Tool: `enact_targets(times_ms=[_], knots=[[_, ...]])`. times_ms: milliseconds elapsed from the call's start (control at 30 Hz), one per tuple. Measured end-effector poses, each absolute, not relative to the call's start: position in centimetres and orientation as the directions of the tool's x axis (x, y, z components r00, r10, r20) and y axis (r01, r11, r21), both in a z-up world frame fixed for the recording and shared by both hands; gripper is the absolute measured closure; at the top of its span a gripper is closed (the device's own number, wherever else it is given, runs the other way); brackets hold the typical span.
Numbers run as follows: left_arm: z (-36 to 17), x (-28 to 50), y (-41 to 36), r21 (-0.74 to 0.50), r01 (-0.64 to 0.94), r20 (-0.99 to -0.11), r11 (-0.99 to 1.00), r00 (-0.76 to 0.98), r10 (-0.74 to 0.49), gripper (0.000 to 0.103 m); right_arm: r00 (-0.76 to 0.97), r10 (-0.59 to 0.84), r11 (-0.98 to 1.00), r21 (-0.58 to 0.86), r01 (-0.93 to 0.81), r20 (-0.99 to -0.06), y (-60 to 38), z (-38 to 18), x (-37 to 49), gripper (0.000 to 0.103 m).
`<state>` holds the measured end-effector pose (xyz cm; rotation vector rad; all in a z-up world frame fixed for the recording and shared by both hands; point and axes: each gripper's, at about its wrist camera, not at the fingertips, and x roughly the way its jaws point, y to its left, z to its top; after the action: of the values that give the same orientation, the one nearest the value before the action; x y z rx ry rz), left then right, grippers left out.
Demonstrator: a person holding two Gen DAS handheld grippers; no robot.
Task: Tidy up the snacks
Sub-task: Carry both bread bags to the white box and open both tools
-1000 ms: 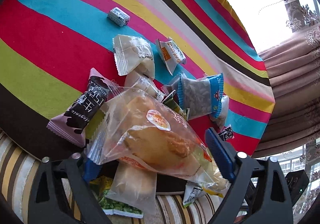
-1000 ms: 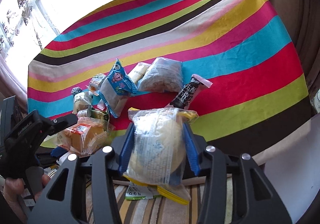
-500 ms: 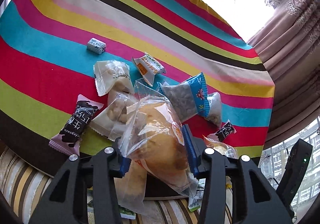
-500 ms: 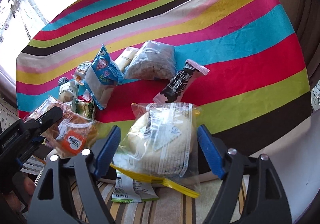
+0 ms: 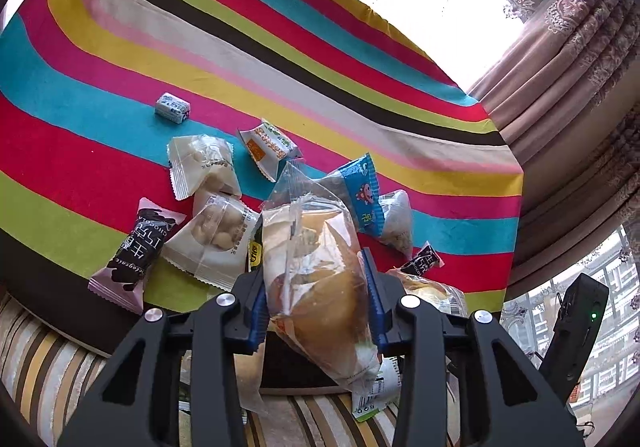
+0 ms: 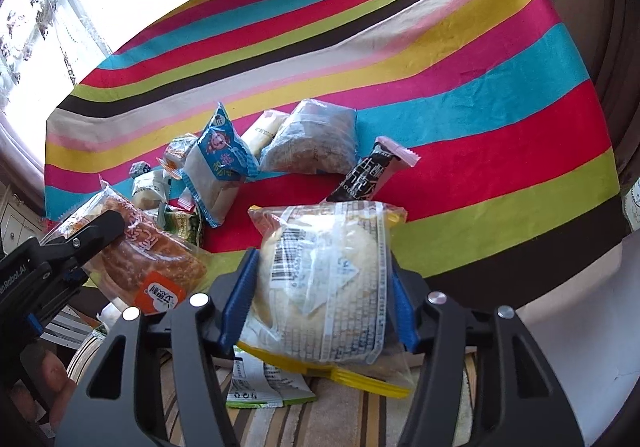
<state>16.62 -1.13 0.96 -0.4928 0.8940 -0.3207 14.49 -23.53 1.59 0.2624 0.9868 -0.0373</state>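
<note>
Clamping my left gripper (image 5: 316, 303) tighter onto a golden-brown bread bag (image 5: 320, 287), crinkly clear wrapper; my right gripper (image 6: 320, 307) has just squeezed shut on a pale barcoded bun pack (image 6: 324, 287).

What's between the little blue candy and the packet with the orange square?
Nothing. Between the blue candy and the orange-square packet is bare striped cloth, in the left wrist view.

A green packet (image 6: 264, 387) lies mostly hidden under the held pale bread bag (image 6: 324, 287).
</note>
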Motion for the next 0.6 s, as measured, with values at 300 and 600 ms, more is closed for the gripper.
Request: enact_targets(times_ms=[300, 600], knots=[[2.3, 15.7, -2.6, -0.542, 0.103, -0.64, 0.834, 0.592, -0.49, 0.066, 0.582, 0.064, 0.957, 0.214, 0.194, -0.811, -26.2, 3.3, 12.0, 0.044], [3.4, 14.3, -7.9, -0.56, 0.199, -0.63, 0.804, 0.528, -0.569, 0.066, 0.598, -0.004, 0.931, 0.216, 0.296, -0.801, -32.0, 4.6, 7.8, 0.044]])
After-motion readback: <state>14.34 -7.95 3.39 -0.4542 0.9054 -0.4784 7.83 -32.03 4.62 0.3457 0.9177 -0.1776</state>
